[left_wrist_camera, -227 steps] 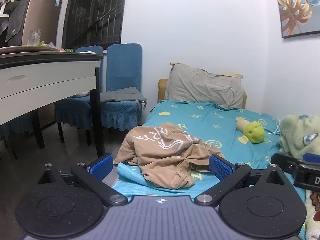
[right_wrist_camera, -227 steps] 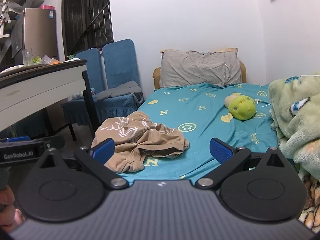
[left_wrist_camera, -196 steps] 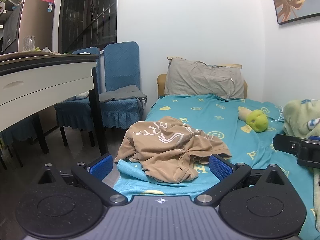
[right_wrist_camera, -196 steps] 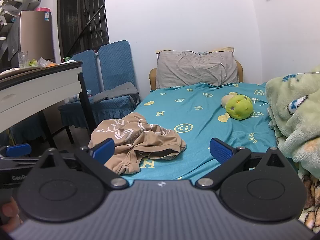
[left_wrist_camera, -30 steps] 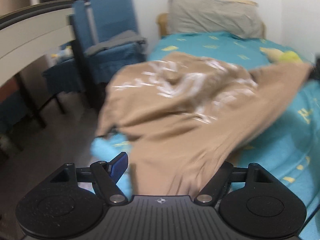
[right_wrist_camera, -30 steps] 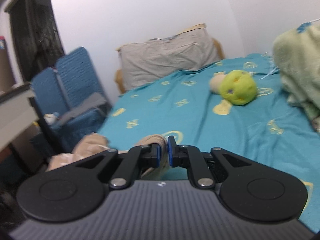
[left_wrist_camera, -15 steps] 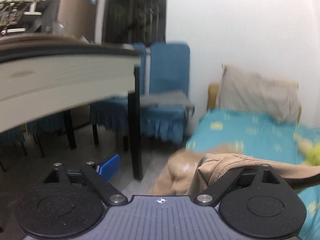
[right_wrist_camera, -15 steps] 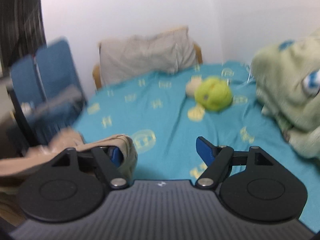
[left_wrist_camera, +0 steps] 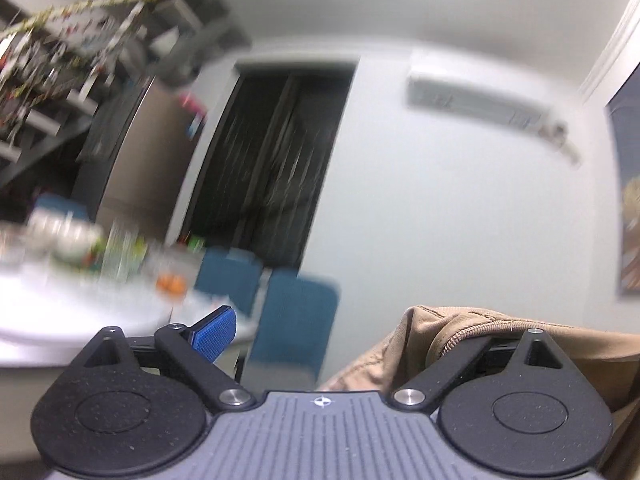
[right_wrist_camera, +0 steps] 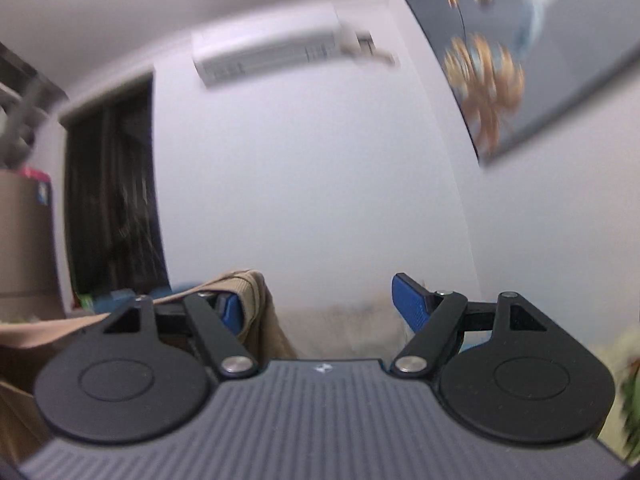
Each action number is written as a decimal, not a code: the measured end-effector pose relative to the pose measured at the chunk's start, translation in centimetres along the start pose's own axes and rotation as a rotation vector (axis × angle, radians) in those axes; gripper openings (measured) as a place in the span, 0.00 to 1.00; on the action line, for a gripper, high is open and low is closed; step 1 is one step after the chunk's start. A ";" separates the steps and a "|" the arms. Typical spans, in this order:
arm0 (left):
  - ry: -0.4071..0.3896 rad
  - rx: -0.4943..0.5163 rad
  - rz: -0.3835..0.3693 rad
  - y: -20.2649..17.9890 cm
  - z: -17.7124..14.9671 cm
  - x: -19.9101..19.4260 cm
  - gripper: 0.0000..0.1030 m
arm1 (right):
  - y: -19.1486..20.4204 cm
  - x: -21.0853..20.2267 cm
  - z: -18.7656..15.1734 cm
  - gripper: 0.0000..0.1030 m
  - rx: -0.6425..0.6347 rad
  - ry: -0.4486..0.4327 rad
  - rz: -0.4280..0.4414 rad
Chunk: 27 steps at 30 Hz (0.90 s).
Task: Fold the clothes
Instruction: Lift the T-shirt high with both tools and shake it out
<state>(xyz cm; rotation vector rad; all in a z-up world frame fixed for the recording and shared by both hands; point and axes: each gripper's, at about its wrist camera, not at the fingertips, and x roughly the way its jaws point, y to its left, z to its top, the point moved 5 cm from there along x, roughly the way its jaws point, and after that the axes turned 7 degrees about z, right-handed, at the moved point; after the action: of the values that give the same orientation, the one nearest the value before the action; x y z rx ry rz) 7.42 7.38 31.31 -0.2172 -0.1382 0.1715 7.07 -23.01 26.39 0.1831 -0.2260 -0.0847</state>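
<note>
One tan cotton garment (left_wrist_camera: 500, 332) hangs aloft, draped over one finger of each gripper | left gripper (left_wrist_camera: 352, 336) and right gripper (right_wrist_camera: 320, 300) both spread apart — nothing clamped | risk: cloth slides off.

Round white counter (left_wrist_camera: 80, 312) at left in the left wrist view, heavily blurred. Directly on it: clear glassware (left_wrist_camera: 116, 256), pale bowls or dishes (left_wrist_camera: 60, 236), something small and orange (left_wrist_camera: 170, 282) near the far edge. Details unreadable. Bed surface not visible.

Home: fridge (left_wrist_camera: 132, 152), air conditioner (right_wrist_camera: 276, 56)
</note>
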 end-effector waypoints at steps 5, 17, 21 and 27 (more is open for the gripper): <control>-0.076 0.036 -0.062 -1.8 10.5 -5.5 0.95 | 1.8 -6.2 10.5 0.74 -0.079 -0.086 0.014; 0.176 0.082 -0.122 -6.0 8.3 -1.5 0.96 | -1.7 -5.4 10.6 0.76 -0.104 0.119 0.001; 0.248 0.123 -0.101 -7.6 1.3 4.7 0.96 | -4.5 -0.2 4.8 0.76 -0.077 0.225 -0.022; 0.355 0.163 -0.062 -9.8 -10.3 16.2 0.96 | -7.9 10.5 -6.3 0.76 -0.086 0.353 -0.062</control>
<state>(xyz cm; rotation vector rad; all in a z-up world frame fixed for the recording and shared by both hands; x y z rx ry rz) 26.33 -1.12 25.43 -0.0782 0.2217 0.0795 18.20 -30.80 21.12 0.1168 0.1347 -0.1216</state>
